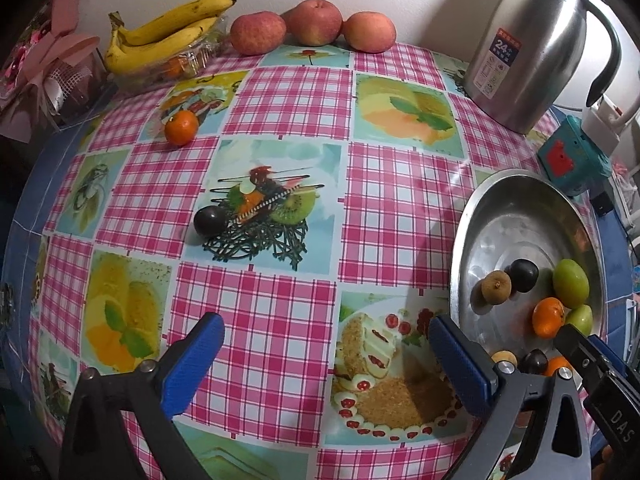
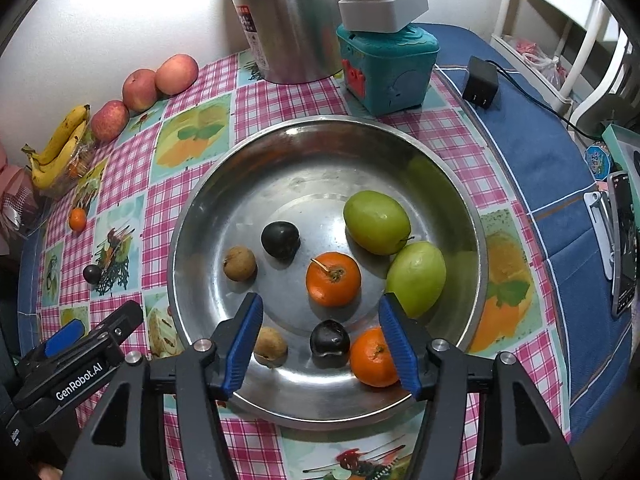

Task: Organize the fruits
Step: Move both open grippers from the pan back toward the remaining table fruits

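Left gripper (image 1: 326,364) spread wide, empty, above checked tablecloth (image 1: 256,320). Right gripper (image 2: 318,340) parted, nothing pinched, over round steel bowl (image 2: 280,184).

Still outside bowl: dark round plum (image 1: 211,221) ahead of left tongs, slightly left; small orange tangerine (image 1: 181,127) beyond it. Left hand clearly nearer both. Both near-round, no long axis.

Bowl count: two green fruits, two tangerines, two dark plums, two brown longans. Back wall: three red apples (image 1: 316,22), one banana bunch (image 1: 168,32).

The bowl (image 2: 320,152) is scuffed, shiny metal; the kettle (image 1: 532,40) brushed steel. A glossy, probably vinyl, checked tablecloth (image 1: 280,100) covers the tabletop. The oranges' (image 2: 333,279) skin looks finely dimpled.
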